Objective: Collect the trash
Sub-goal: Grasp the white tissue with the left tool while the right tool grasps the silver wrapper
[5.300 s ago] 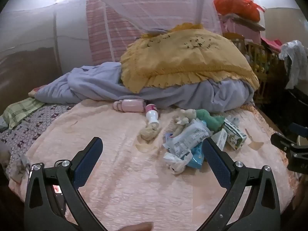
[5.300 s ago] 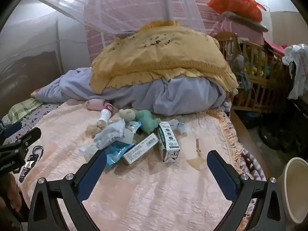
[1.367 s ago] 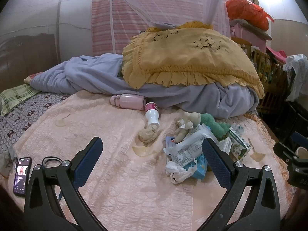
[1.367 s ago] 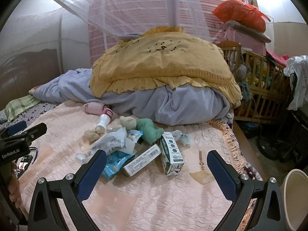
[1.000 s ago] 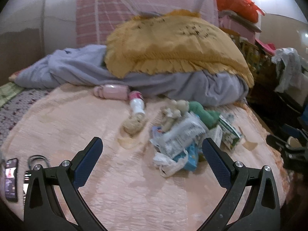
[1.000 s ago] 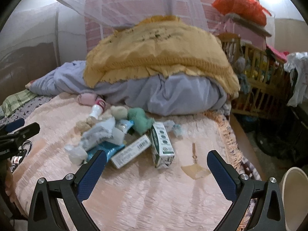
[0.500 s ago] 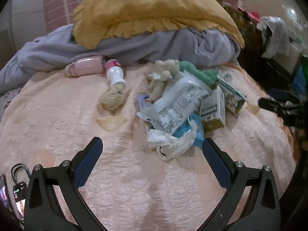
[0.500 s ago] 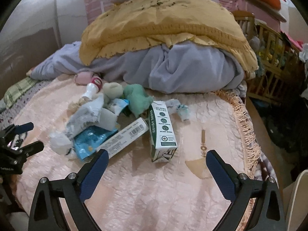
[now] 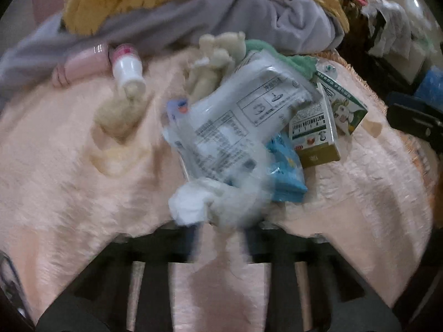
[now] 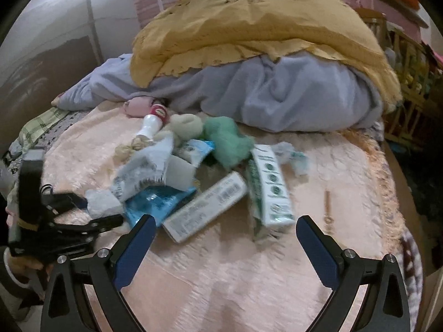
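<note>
A heap of trash lies on the peach bedspread (image 9: 69, 166): a crumpled white tissue (image 9: 193, 207), a white plastic packet (image 9: 238, 119), a blue wrapper (image 9: 285, 166) and two cartons (image 9: 315, 130). My left gripper (image 9: 221, 235) sits at the heap's near edge, blurred. Its jaws are closing, and they pinch the tissue (image 10: 102, 202). In the right wrist view the left gripper (image 10: 94, 210) shows with a finger on each side of that tissue. My right gripper (image 10: 224, 221) is open, hovering just short of the long white box (image 10: 205, 210) and the green-white carton (image 10: 268, 191).
Behind the heap lie a white bottle with a pink cap (image 9: 127, 69), a pink bottle (image 9: 80, 63), a cream plush (image 9: 216, 52) and a green plush (image 10: 227, 138). A grey blanket (image 10: 277, 96) under a yellow one (image 10: 249, 22) fills the back. A wooden crib (image 10: 409, 83) stands right.
My left gripper dropped down and forward onto the tissue, and its wide jaws came together on it. My right gripper moved in closer to the cartons, still open.
</note>
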Demonstrator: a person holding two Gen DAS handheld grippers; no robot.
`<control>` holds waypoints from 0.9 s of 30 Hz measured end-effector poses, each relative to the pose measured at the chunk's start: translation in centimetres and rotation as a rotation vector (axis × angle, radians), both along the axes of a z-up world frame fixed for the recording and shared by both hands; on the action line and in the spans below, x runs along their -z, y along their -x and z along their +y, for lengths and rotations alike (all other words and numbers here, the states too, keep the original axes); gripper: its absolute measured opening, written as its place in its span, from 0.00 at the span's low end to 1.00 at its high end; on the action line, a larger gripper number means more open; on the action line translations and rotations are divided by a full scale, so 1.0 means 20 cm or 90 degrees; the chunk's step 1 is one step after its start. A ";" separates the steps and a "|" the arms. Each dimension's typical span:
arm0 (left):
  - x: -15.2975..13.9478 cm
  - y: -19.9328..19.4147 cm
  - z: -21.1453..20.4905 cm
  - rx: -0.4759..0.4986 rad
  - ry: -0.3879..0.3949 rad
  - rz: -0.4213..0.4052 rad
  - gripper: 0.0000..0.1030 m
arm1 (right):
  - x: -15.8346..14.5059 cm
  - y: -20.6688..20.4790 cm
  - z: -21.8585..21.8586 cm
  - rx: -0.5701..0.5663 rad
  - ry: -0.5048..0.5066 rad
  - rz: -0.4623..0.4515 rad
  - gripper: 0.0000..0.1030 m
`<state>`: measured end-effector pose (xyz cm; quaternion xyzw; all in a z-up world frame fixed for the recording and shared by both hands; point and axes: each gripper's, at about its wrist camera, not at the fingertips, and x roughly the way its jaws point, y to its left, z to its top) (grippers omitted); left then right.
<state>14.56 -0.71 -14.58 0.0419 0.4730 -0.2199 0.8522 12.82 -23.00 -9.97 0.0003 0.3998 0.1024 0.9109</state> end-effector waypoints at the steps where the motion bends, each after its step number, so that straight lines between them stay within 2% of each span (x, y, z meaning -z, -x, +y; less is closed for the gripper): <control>1: -0.02 0.01 0.04 -0.006 0.023 0.004 0.17 | 0.00 -0.02 0.03 -0.006 -0.003 0.001 0.98; 7: -0.18 0.12 0.23 -0.009 0.066 -0.017 0.17 | 0.02 -0.15 0.25 -0.051 -0.022 0.005 0.98; 9: -0.20 0.13 0.28 -0.020 0.066 -0.016 0.17 | 0.05 -0.22 0.31 -0.050 -0.031 0.022 0.98; 13: -0.21 0.13 0.39 -0.051 0.105 0.001 0.17 | 0.11 -0.33 0.37 -0.034 -0.042 0.060 0.98; 15: -0.22 0.13 0.43 -0.064 0.100 -0.003 0.17 | 0.10 -0.32 0.39 -0.041 -0.046 0.056 0.98; 18: -0.23 0.12 0.46 -0.076 0.092 -0.007 0.17 | 0.09 -0.32 0.43 -0.037 0.002 0.042 0.98; 20: -0.23 0.12 0.48 -0.087 0.093 -0.007 0.17 | 0.11 -0.35 0.42 -0.023 -0.004 0.055 0.96; 21: -0.24 0.13 0.49 -0.092 0.094 -0.010 0.17 | 0.13 -0.36 0.43 -0.043 -0.038 0.079 0.85; 22: -0.24 0.13 0.50 -0.096 0.094 -0.012 0.17 | 0.16 -0.37 0.44 -0.069 -0.063 0.105 0.58; 23: -0.25 0.14 0.52 -0.098 0.093 -0.015 0.17 | 0.19 -0.35 0.47 -0.098 -0.086 0.137 0.46; 24: -0.26 0.15 0.54 -0.102 0.089 -0.019 0.17 | 0.22 -0.32 0.49 -0.120 -0.114 0.172 0.38; 26: -0.28 0.16 0.58 -0.112 0.083 -0.028 0.17 | 0.27 -0.23 0.55 -0.169 -0.155 0.228 0.38; 27: -0.29 0.16 0.61 -0.120 0.079 -0.032 0.17 | 0.28 -0.18 0.58 -0.198 -0.149 0.236 0.38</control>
